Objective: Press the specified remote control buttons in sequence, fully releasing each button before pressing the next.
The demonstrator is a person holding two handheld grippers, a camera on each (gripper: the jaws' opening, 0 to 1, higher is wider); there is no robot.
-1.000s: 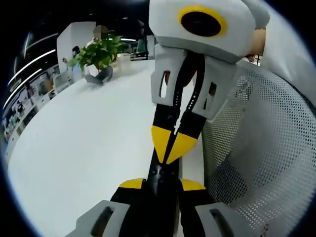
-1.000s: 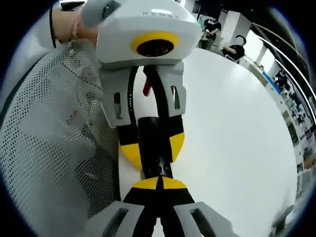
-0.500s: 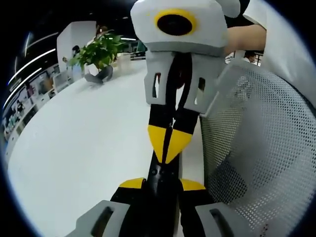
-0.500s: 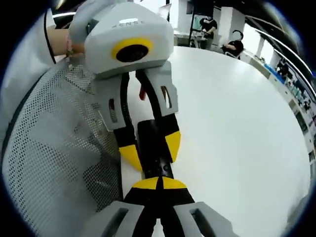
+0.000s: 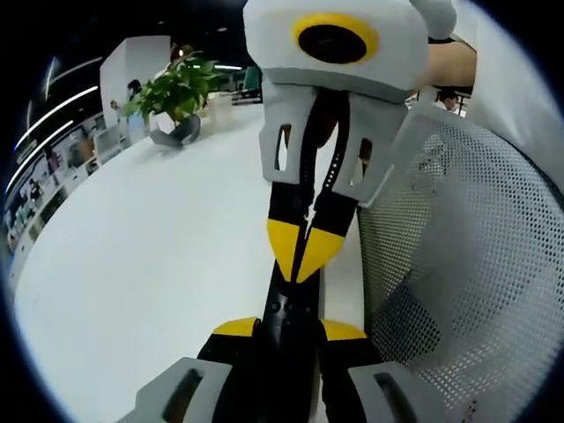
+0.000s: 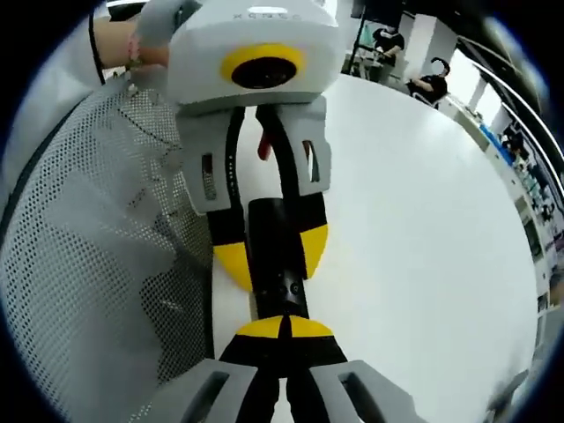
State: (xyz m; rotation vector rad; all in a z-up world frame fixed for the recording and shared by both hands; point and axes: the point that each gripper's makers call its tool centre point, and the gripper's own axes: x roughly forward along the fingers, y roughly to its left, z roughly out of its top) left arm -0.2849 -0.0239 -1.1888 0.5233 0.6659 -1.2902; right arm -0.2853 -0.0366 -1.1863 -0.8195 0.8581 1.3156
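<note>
Two claws on one remote
Your left claw [image 5: 286, 328] grips the black remote [image 5: 284, 310] over the white table [image 5: 141, 256]; your right claw [image 6: 283, 328], jaws closed, points at the remote's end.

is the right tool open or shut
Shut: in the right gripper view the right tool has its yellow tips pressed together, pointing at the black remote held by the left tool.

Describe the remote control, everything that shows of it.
The remote is a slim black bar, plastic by its look, with small buttons on its face. The left gripper clamps it between its yellow-tipped jaws. The right gripper, jaws shut, rests its tips on the button face. It hangs over the edge of the white table, beside a mesh chair back.
</note>
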